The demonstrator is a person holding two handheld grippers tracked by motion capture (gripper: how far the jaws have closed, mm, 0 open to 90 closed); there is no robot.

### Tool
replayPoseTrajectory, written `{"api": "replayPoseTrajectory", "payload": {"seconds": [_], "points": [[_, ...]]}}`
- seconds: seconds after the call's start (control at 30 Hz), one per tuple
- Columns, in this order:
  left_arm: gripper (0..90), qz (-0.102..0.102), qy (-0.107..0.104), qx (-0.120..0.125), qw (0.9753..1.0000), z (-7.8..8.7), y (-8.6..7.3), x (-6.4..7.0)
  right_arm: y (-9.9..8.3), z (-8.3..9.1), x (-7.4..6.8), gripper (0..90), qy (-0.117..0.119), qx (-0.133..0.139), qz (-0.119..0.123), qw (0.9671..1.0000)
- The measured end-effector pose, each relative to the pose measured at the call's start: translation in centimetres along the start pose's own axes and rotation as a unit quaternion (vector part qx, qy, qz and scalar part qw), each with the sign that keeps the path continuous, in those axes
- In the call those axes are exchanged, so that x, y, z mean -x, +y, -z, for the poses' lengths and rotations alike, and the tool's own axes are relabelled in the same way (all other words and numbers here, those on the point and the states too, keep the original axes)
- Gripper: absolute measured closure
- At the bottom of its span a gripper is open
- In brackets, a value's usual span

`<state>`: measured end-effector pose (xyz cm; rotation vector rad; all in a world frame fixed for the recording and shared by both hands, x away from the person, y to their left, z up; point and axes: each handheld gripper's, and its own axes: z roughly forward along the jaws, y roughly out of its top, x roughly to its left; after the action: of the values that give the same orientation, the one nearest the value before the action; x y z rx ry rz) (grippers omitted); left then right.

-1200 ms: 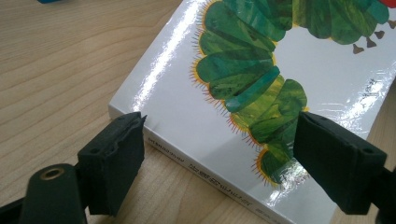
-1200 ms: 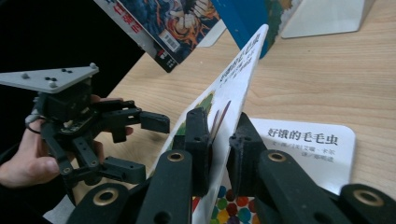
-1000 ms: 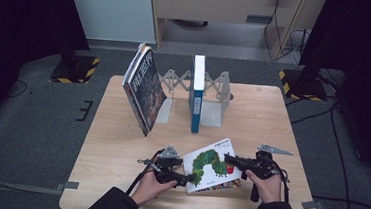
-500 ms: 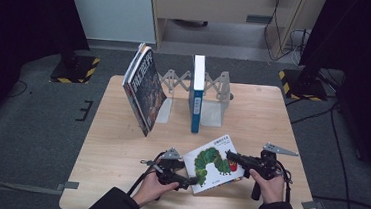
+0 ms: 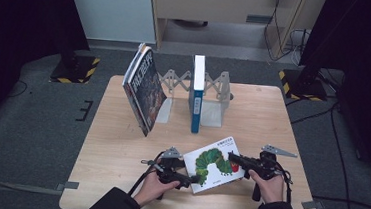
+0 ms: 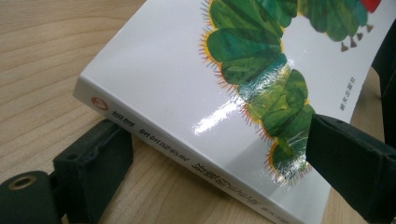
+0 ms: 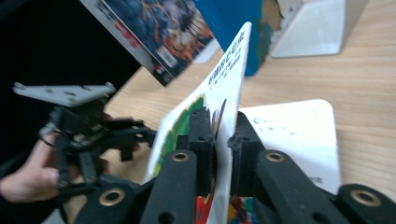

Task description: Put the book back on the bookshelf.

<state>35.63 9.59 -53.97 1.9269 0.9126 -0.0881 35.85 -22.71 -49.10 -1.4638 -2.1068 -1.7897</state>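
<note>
High view: thin white picture book with a green caterpillar cover (image 5: 213, 163) near the front edge of the pale wooden surface (image 5: 120, 144), between left tool (image 5: 192, 178) and right tool (image 5: 234, 159). Left gripper view: spread wide around the book's spine corner, one jaw under, one over. Right gripper view: right tool (image 7: 221, 140) pinching the lifted front cover, first page flat beneath.

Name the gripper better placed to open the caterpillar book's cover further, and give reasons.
Right, probably. The right gripper is shut on the raised front cover, while the left gripper straddles the caterpillar book at its spine edge.
</note>
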Motion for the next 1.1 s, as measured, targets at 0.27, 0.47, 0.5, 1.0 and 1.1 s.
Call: {"api": "replayPoseTrajectory", "payload": {"seconds": [0.27, 0.47, 0.5, 1.0, 1.1], "points": [[6.6, 0.002, 0.001, 0.001, 1.0000, 0.0, 0.0, -0.1, -0.7, -0.6, 0.4, 69.8, -0.048, -0.038, 0.008, 0.9981], [6.1, 0.003, 0.000, 0.002, 1.0000, 0.1, 0.0, -0.1, -1.1, -1.1, 0.5, 64.7, -0.067, -0.059, 0.020, 0.9958], [5.9, 0.003, 0.000, 0.002, 1.0000, 0.1, 0.0, -0.1, -1.2, -1.1, 0.5, 63.8, -0.069, -0.064, 0.017, 0.9955], [13.1, -0.004, 0.022, 0.001, 0.9998, 0.3, 0.0, -0.1, -1.9, -2.6, 0.2, 51.6, -0.063, -0.098, 0.024, 0.9929], [15.8, -0.002, 0.019, 0.002, 0.9998, 0.3, 0.0, -0.2, -1.9, -2.6, 0.2, 49.5, -0.062, -0.098, 0.030, 0.9928]]}}
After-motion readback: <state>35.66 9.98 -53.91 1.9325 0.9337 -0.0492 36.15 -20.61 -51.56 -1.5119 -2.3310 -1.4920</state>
